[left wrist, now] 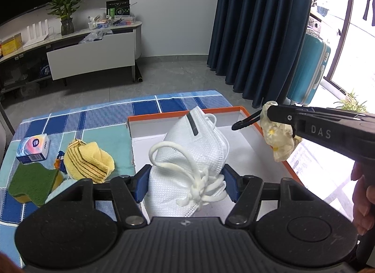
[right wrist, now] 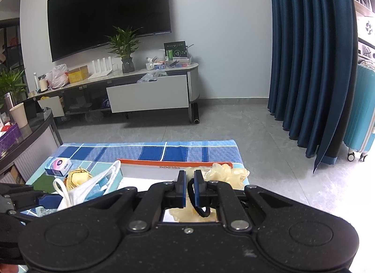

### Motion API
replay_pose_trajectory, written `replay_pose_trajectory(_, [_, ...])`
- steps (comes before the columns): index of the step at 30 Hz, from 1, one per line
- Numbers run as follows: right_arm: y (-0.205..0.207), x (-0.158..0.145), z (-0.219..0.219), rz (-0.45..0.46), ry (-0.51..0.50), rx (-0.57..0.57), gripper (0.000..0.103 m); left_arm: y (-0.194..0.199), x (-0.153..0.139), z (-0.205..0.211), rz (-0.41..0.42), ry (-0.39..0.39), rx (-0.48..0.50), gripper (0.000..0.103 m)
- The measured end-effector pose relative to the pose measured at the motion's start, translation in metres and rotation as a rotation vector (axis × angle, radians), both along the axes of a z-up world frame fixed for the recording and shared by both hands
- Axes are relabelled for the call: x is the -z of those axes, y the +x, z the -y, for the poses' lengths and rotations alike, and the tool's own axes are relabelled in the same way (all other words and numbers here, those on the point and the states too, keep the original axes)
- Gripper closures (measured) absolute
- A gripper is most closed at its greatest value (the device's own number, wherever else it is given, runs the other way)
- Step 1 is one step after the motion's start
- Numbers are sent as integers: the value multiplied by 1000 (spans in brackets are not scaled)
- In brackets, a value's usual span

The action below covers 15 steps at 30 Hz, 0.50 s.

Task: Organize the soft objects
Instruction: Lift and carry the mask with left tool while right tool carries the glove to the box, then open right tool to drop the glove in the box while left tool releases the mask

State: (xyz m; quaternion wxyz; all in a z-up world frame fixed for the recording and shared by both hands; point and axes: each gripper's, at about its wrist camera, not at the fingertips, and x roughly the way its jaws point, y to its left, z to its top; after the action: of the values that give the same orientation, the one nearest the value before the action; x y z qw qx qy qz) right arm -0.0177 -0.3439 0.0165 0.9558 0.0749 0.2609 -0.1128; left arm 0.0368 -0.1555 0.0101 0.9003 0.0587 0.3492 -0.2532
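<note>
- White mesh face masks point(left wrist: 187, 146), a folded stack with cord ear loops, stood clamped between the blue pads of the left gripper point(left wrist: 186, 185), their long axis running away from the camera and up, the dark nose strip at the far top end.
- The stack hung over the orange-rimmed cardboard box point(left wrist: 276, 146), whose white floor lay bare on the far and right sides.
- Clenched tight, the right gripper point(right wrist: 190, 188) pinched a black elastic band point(right wrist: 199, 207) tied to a pale yellowish translucent scrunchie point(left wrist: 279, 139); the bundle hung just above the box's right wall, in line with the far right corner.
- The box sat on a blue checked tablecloth point(left wrist: 93, 113), its far rim close to the table's far edge and its right wall at the table's right side, with grey floor beyond.
- Left of the box lay a yellow striped cloth point(left wrist: 89, 160), a green scouring sponge point(left wrist: 32, 181) and a small tissue pack point(left wrist: 34, 147), close together.
- Both grippers pointed forward and downward, the right one reaching in from the right, a hand point(left wrist: 363, 202) visible behind it.
</note>
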Motion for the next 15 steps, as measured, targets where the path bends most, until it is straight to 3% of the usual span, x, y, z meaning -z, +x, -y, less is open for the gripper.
replay_pose_trajectory(15, [43,13,16,-37,9,5,92,28,12,18,-46,10,4,38])
